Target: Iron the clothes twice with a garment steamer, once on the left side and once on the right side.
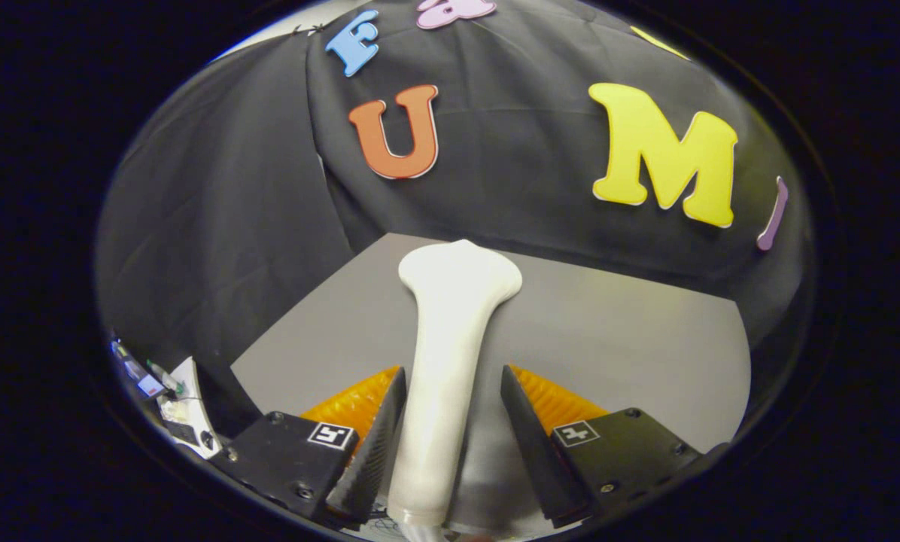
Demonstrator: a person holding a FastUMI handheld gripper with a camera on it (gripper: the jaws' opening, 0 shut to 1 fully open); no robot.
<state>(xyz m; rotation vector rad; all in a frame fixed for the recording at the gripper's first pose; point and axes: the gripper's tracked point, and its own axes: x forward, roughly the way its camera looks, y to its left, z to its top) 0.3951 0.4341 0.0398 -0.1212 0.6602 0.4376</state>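
A white garment steamer point(450, 339) lies lengthwise between my fingers, over the grey tabletop point(630, 354). Its slim handle runs back toward me and its wide flat head point(459, 275) sits beyond the fingertips, near the table's far edge. My gripper point(454, 370) is open around the handle. The left finger point(378, 436) rests against the handle's side. The right finger point(529, 429) stands apart from it, with a strip of grey showing in the gap. Whether the steamer rests on the table or hangs above it I cannot tell.
The black cloth wall point(217, 226) closes in the table at the back and on both sides. Past the table's left edge, low down, a white stand point(183, 410) holds small devices and cables. Bare grey surface spreads to the right of the steamer.
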